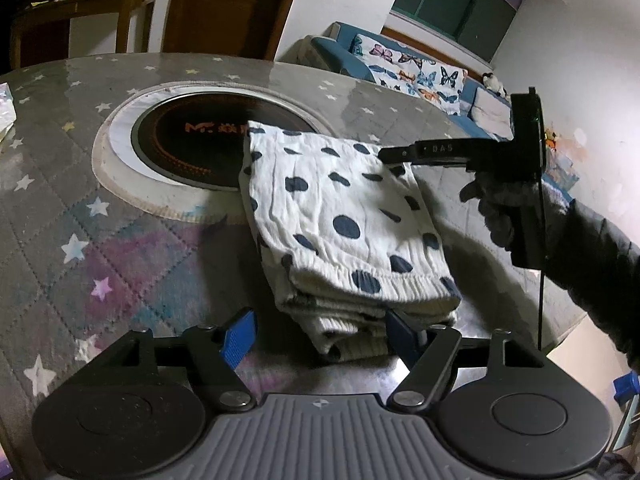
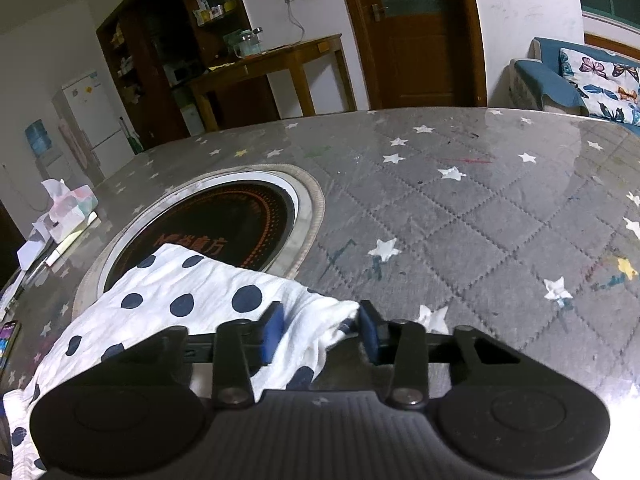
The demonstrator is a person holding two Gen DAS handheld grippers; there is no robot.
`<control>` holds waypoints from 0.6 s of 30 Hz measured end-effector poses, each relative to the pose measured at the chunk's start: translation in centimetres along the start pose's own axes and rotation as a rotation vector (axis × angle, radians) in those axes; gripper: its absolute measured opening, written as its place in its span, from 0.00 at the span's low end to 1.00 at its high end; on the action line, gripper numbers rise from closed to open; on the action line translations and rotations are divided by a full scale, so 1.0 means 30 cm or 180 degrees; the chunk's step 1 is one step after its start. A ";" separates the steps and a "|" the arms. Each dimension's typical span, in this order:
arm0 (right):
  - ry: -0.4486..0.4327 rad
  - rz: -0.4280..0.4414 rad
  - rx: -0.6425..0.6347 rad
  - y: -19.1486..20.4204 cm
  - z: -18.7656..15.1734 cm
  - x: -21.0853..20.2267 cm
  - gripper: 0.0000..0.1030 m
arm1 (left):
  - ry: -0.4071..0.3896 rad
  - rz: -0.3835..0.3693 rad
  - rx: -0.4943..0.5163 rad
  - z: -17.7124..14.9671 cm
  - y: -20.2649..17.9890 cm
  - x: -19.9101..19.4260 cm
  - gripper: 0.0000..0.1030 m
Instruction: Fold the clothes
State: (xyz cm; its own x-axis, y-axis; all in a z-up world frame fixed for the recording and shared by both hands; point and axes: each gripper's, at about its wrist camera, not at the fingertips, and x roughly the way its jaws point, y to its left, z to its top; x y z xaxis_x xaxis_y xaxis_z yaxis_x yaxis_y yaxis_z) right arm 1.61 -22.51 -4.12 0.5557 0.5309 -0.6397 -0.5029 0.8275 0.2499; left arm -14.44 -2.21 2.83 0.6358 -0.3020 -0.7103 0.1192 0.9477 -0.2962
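Note:
A folded white garment with dark blue dots lies on the star-patterned table, partly over the round cooktop. My left gripper is open at its near ribbed edge, with the fold's thick corner between the blue pads. The right gripper shows in the left wrist view at the garment's far right corner, lying on the cloth. In the right wrist view the garment runs under my right gripper, whose blue pads stand apart with a bunched corner of cloth between them.
A round black induction cooktop is set into the table. A tissue pack and papers lie at the table's left edge, a phone nearer. A wooden side table, door and sofa stand beyond.

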 end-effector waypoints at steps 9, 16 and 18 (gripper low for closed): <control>-0.0128 -0.0160 0.0093 -0.008 -0.041 -0.067 0.19 | 0.0021 0.0071 0.0117 0.015 0.011 0.052 0.72; -0.0247 -0.0510 0.0247 -0.060 -0.118 -0.170 0.18 | -0.0034 0.0048 0.0217 0.075 0.017 0.124 0.71; -0.0292 -0.0628 0.0297 -0.074 -0.145 -0.206 0.18 | -0.0041 0.0039 0.0251 0.096 0.015 0.146 0.71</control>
State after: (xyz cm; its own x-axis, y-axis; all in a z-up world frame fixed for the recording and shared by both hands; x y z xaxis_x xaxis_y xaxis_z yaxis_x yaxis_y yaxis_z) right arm -3.58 -28.43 -3.88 0.6972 0.3681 -0.6152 -0.3175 0.9279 0.1954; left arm -9.40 -2.81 1.42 0.6472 -0.2893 -0.7052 0.1707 0.9567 -0.2358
